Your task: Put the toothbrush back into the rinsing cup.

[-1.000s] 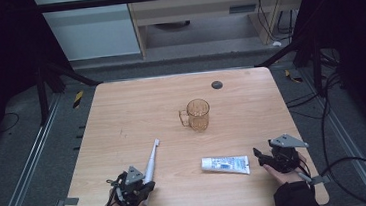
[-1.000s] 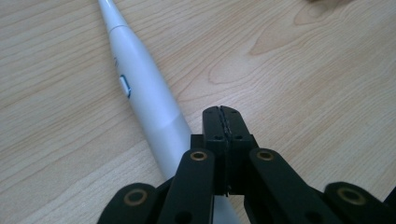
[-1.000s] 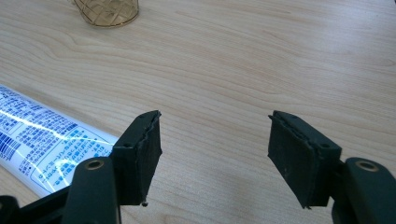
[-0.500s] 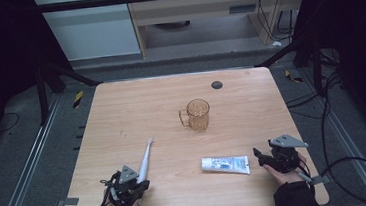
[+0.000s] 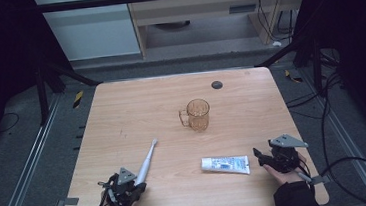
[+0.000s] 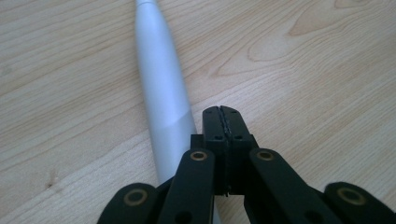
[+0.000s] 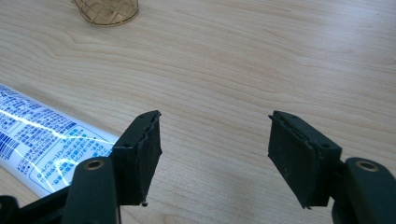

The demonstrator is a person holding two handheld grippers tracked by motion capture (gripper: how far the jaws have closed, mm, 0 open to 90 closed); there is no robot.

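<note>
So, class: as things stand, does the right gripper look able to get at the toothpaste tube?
Probably yes. The right gripper has its jaws open and sits just off the near end of the toothpaste tube, which lies flat on the table. Nothing stands between them; the mug is well clear.

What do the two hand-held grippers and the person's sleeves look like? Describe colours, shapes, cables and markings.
Both the left hand-held gripper and the right hand-held gripper are black, each topped by a grey three-cornered plate. Their linkage arms carry brass-coloured ringed pivots, and the flat rectangular jaw pads have rough edges. A black cable trails from the right one. The right sleeve is dark.
</note>
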